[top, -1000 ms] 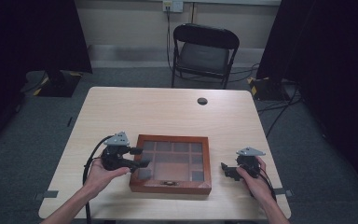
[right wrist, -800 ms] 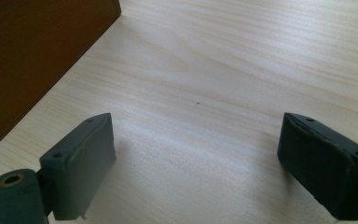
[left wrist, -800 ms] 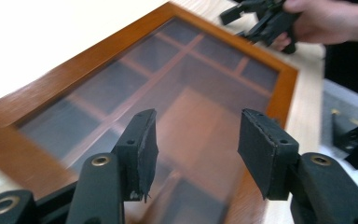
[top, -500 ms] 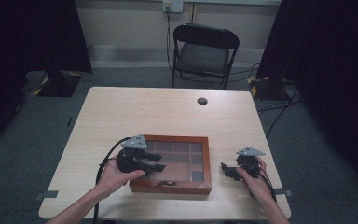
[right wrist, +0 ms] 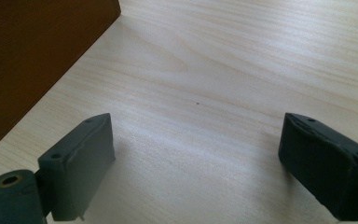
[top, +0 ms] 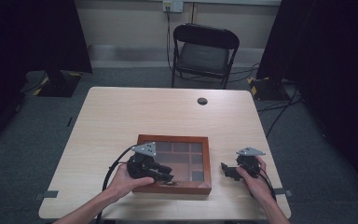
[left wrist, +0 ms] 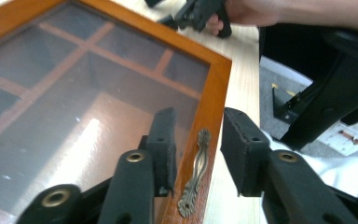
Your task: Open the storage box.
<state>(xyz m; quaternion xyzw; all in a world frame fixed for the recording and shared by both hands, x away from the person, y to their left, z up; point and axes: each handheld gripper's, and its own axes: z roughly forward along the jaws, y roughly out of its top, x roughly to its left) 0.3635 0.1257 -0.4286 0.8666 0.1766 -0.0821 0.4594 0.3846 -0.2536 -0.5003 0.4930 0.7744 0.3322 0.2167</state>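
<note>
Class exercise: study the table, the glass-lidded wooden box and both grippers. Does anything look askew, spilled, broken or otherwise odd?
Nothing stands out. The wooden box sits flat on the table, lid shut, glass unbroken. The left gripper is open, one jaw either side of the brass handle. The right gripper is open over bare tabletop.

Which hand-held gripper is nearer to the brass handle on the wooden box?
Left. The left hand-held gripper has its open jaws on either side of the brass handle. The right hand-held gripper rests on the table, beside the wooden box.
</note>
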